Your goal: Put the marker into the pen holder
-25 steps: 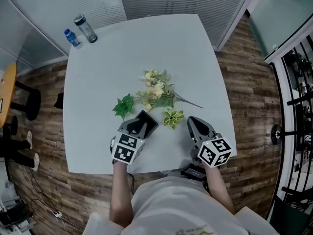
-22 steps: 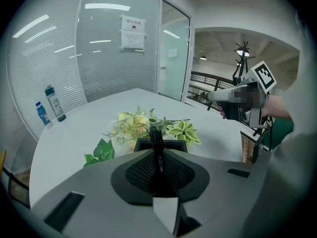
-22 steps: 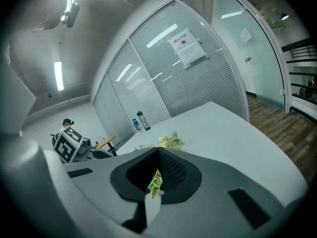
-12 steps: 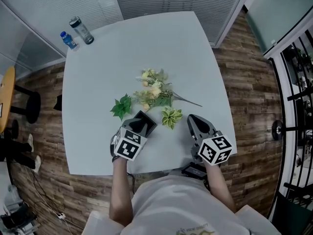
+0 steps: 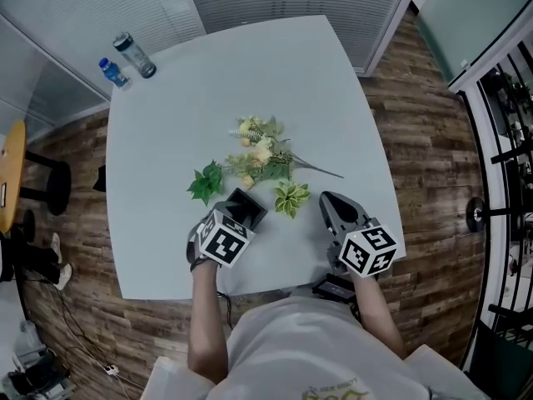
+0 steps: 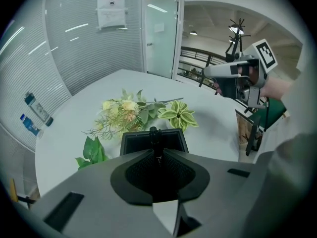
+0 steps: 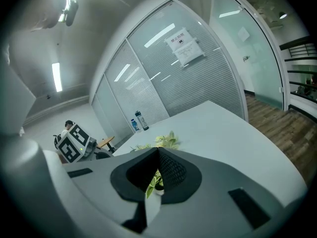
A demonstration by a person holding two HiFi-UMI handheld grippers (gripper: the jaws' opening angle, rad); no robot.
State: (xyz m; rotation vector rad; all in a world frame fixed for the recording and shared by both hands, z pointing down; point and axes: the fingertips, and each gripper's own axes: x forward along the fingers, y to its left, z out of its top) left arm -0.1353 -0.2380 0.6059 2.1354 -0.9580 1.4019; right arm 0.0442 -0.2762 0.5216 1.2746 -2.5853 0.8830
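A black square pen holder [image 5: 251, 203] stands on the white table [image 5: 166, 140], near its front edge. My left gripper [image 5: 236, 217] points steeply down over it. In the left gripper view that gripper [image 6: 157, 150] is shut on a black marker [image 6: 154, 135], whose end pokes out past the fingertips, over the holder's open mouth [image 6: 132, 139]. My right gripper [image 5: 332, 201] hovers to the right of the holder, away from it. In its own view the right gripper [image 7: 158, 150] has its jaw tips together and nothing between them.
Artificial flowers [image 5: 262, 155] lie just behind the holder, with a green leaf sprig [image 5: 208, 182] to its left and a striped leaf cluster [image 5: 292, 198] to its right. Two bottles [image 5: 133, 54] stand at the table's far left corner. A person's arm shows behind each gripper.
My left gripper has tipped further downward and sunk a little over the pen holder, with the marker still in it. The right gripper has stayed where it was.
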